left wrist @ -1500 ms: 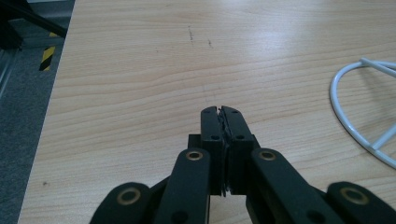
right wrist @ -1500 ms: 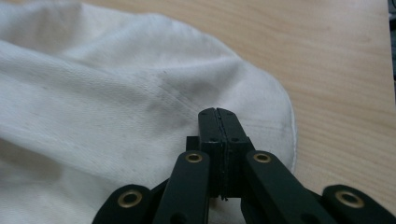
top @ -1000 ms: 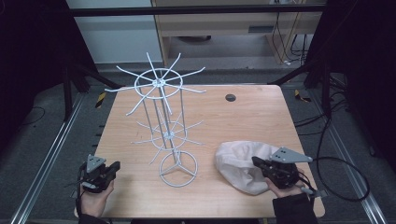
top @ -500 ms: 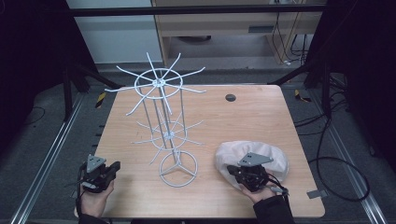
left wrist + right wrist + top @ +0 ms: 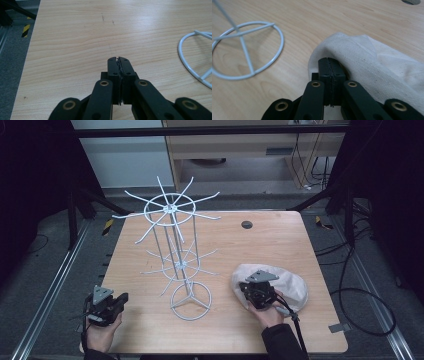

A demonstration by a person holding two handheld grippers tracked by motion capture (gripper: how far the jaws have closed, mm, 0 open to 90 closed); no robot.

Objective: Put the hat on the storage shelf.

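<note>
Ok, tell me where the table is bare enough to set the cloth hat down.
Bare wood lies behind the cloth hat up to the dark table hole, and between the left gripper and the wire rack base. The middle is crowded by the rack's arms.

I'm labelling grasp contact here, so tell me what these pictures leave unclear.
- Right gripper, right gripper view: the jaws are together at the edge of the white cloth; any pinched fabric is hidden by the jaws.
- High view: the right gripper's body covers the cloth edge.
- High view: the dark round spot on the table is too small to identify.
- Left gripper view: the wire stand is cut off at the right edge.
</note>
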